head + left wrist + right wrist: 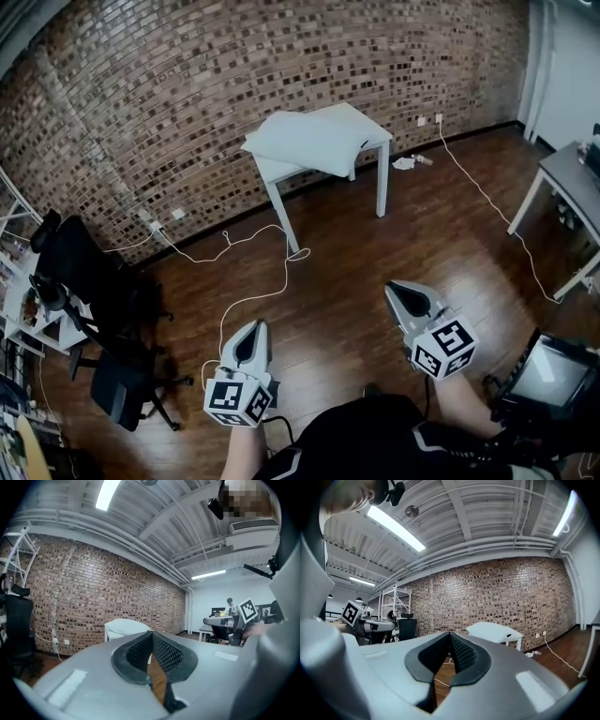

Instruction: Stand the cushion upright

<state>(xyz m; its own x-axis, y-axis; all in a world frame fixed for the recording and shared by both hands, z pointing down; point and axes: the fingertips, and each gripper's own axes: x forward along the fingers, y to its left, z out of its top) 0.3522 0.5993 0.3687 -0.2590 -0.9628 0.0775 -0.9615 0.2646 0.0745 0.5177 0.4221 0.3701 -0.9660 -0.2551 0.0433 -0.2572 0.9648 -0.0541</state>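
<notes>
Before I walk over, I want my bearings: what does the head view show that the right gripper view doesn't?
Head view only: a monitor low at the right. Right gripper view only: the ceiling lights. Both: the right gripper, shut and empty, and the cushion lying flat on the white table by the brick wall.

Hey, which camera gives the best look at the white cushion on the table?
The head view: the cushion lies flat on the white table, seen whole from above. Both gripper views show the cushion small, side-on, far off.
</notes>
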